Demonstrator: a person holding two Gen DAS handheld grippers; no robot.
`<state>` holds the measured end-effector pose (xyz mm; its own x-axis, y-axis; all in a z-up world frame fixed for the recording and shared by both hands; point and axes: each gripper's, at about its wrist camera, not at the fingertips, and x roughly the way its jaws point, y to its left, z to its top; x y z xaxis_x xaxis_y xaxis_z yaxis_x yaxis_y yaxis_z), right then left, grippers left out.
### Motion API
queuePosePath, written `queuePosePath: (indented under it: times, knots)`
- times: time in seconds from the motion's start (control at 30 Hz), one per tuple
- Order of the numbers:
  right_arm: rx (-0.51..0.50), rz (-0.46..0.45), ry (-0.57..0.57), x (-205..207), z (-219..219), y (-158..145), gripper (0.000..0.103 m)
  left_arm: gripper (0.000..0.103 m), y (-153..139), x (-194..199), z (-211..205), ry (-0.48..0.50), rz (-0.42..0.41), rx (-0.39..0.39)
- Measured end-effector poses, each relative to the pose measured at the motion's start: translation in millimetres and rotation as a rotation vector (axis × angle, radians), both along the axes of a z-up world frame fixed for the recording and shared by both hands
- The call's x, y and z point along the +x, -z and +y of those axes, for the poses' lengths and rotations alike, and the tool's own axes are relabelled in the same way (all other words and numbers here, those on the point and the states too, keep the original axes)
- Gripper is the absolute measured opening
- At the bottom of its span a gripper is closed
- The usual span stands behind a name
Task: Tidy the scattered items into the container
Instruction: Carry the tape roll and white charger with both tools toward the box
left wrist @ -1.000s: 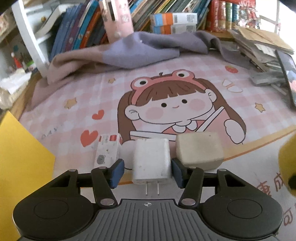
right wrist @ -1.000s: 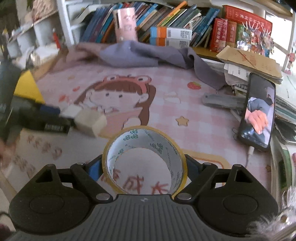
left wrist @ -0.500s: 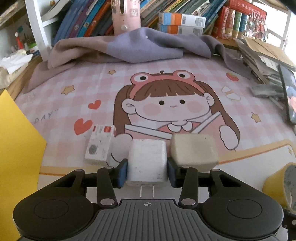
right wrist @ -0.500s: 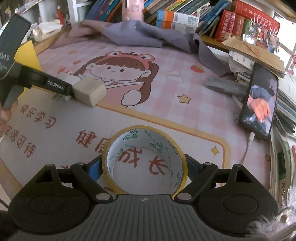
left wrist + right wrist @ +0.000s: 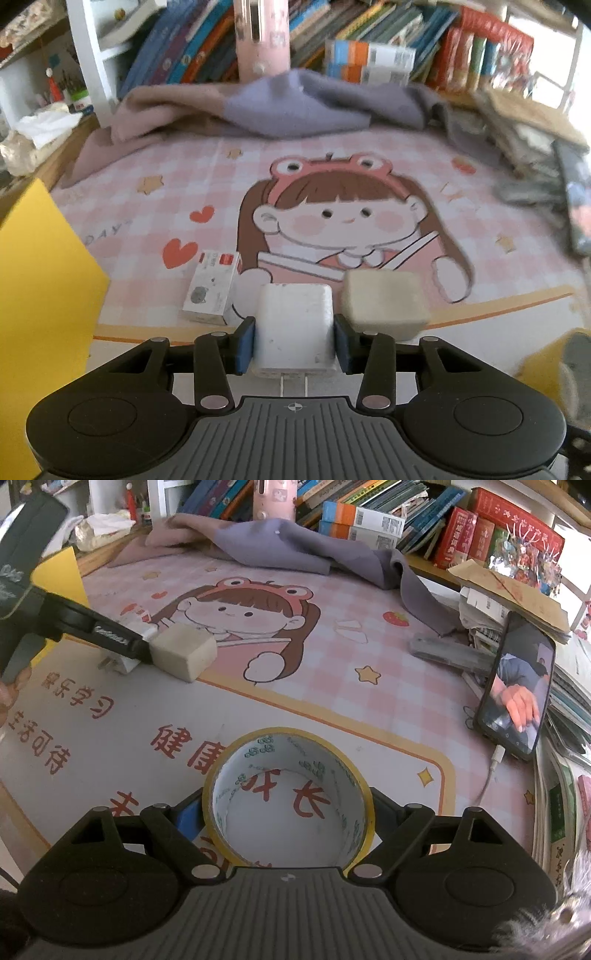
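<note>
charger (image 5: 293, 325): my gripper's matt white plastic block, scuffed, with metal prongs
tape roll (image 5: 288, 794): my glossy yellow film over a printed paper core
eraser (image 5: 183, 655): matt, grubby rubber
desk mat (image 5: 332, 686): smooth, printed, slight sheen
blanket (image 5: 295, 107): soft, matt cloth

Right tongs (image 5: 288, 812) clamp tape roll (image 5: 288, 760); charger (image 5: 122, 662) in left tongs (image 5: 142, 646)

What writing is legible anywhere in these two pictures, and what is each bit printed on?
"DAY": pink checked cartoon desk mat, near its left edge.
"健康成长": red characters on the mat's white border, partly seen through the yellow-edged tape roll between the right gripper's fingers.
"乐学习": red characters on the same border, upside down.
Too small or blurred: small white box, black left gripper label, book spines, tape's green print, white charger.
</note>
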<state>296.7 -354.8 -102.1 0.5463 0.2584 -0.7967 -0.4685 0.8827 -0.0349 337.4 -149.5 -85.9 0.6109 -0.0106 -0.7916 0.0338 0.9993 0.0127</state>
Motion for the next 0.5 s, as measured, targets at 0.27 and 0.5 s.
queuePosePath:
  times: [0.27,0.5]
  knots:
    - [0.051,-0.062,-0.031,-6,5,-29,0.086,0.042,-38,-40,9,0.006,-0.042,-0.079]
    - [0.134,-0.062,-0.038,-20,8,-63,0.086,0.042,-67,-76,34,-0.019,-0.079,-0.213]
